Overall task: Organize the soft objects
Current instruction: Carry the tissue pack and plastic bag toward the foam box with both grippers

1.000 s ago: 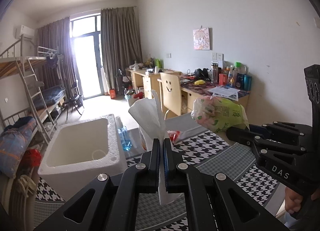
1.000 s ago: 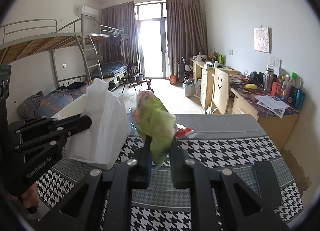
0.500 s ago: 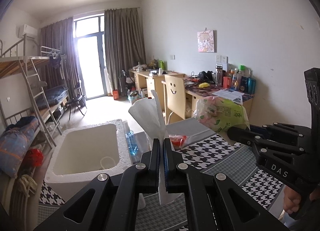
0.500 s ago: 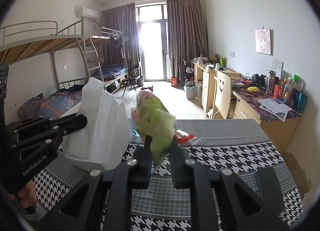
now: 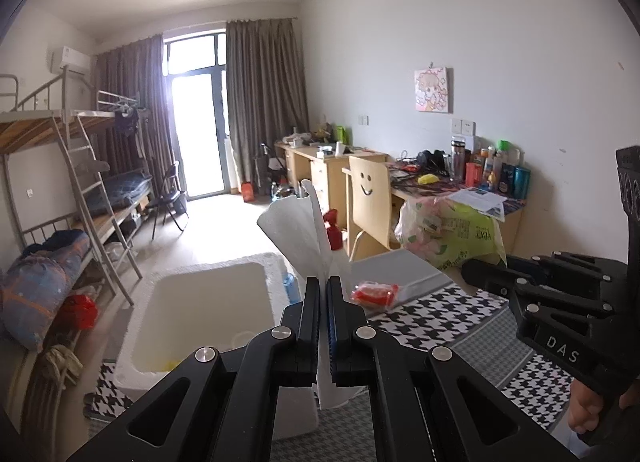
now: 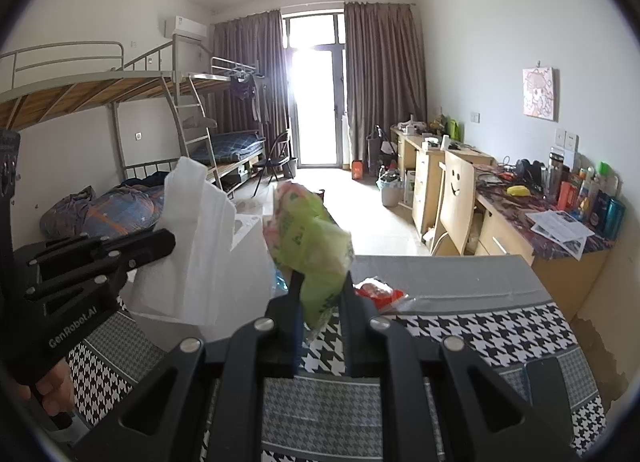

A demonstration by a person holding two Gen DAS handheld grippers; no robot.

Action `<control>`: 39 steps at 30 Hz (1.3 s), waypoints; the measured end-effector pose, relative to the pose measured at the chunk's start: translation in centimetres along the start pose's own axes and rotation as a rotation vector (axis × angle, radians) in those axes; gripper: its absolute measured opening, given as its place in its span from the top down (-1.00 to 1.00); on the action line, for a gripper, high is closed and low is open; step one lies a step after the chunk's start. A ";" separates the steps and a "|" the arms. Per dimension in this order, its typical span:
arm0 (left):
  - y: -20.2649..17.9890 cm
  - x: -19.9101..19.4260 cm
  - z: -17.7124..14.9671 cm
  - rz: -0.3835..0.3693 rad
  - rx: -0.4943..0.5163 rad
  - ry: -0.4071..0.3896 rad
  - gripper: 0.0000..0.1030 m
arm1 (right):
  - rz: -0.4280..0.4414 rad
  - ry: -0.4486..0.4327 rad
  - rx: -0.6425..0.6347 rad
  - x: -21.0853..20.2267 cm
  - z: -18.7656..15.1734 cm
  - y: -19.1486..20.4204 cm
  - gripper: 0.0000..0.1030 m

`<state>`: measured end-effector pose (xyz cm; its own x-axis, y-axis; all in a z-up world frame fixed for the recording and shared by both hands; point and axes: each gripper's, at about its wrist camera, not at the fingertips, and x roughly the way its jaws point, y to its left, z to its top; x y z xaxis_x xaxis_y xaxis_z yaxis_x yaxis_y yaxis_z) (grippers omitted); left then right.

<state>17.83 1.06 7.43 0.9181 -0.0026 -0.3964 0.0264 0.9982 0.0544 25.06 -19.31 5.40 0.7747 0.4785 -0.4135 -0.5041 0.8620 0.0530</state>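
Note:
My left gripper point(image 5: 323, 286) is shut on a white paper tissue point(image 5: 300, 234) and holds it in the air beside the white foam box point(image 5: 200, 314). The tissue also shows in the right wrist view point(image 6: 204, 246), held by the left gripper point(image 6: 168, 240). My right gripper point(image 6: 320, 282) is shut on a crumpled green and pink plastic pack point(image 6: 308, 238), held above the houndstooth tablecloth point(image 6: 460, 326). The pack also shows in the left wrist view point(image 5: 452, 234), at the tip of the right gripper point(image 5: 468, 270).
A small red packet point(image 5: 374, 292) lies on the table near its far edge. A blue bottle point(image 5: 290, 282) stands behind the foam box. Something small and yellow lies at the bottom of the box. A chair with a smiley face point(image 5: 366, 197) and desks stand beyond the table.
Both grippers have risen and moved forward with their loads. The foam box now sits lower and closer under the left gripper.

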 end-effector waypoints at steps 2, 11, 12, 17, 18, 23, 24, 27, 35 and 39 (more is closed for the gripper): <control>0.3 0.1 0.2 0.013 -0.004 -0.004 0.93 | 0.001 0.007 -0.002 0.5 0.3 0.2 0.63; 1.4 0.3 0.4 0.042 -0.017 -0.005 0.93 | 0.026 0.012 -0.003 1.4 1.2 0.8 0.63; 1.6 0.2 0.5 0.049 -0.020 -0.007 0.93 | 0.029 0.013 -0.003 1.4 1.3 0.8 0.63; 2.1 0.0 0.6 0.068 -0.029 -0.013 0.93 | 0.048 0.004 -0.024 1.6 2.0 1.6 0.63; 2.3 0.0 0.6 0.072 -0.032 -0.012 0.93 | 0.054 0.004 -0.026 1.7 2.1 1.7 0.63; 2.9 -0.1 0.5 0.095 -0.048 -0.014 0.93 | 0.082 0.016 -0.018 2.5 2.5 2.0 0.63; 3.0 -0.1 0.5 0.101 -0.051 -0.013 0.93 | 0.090 0.020 -0.017 2.6 2.5 2.1 0.63; 3.4 0.0 0.6 0.113 -0.055 -0.012 0.93 | 0.100 0.025 -0.016 2.9 2.6 2.3 0.63; 5.0 0.3 0.8 0.146 -0.084 -0.013 0.93 | 0.129 0.048 -0.027 3.9 2.9 3.4 0.63; 5.7 0.5 0.8 0.165 -0.095 -0.009 0.93 | 0.138 0.056 -0.035 4.3 3.0 3.7 0.63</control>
<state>18.70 6.72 8.25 0.9104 0.1618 -0.3808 -0.1621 0.9863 0.0313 27.64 -13.56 6.60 0.6752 0.5812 -0.4542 -0.6180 0.7819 0.0818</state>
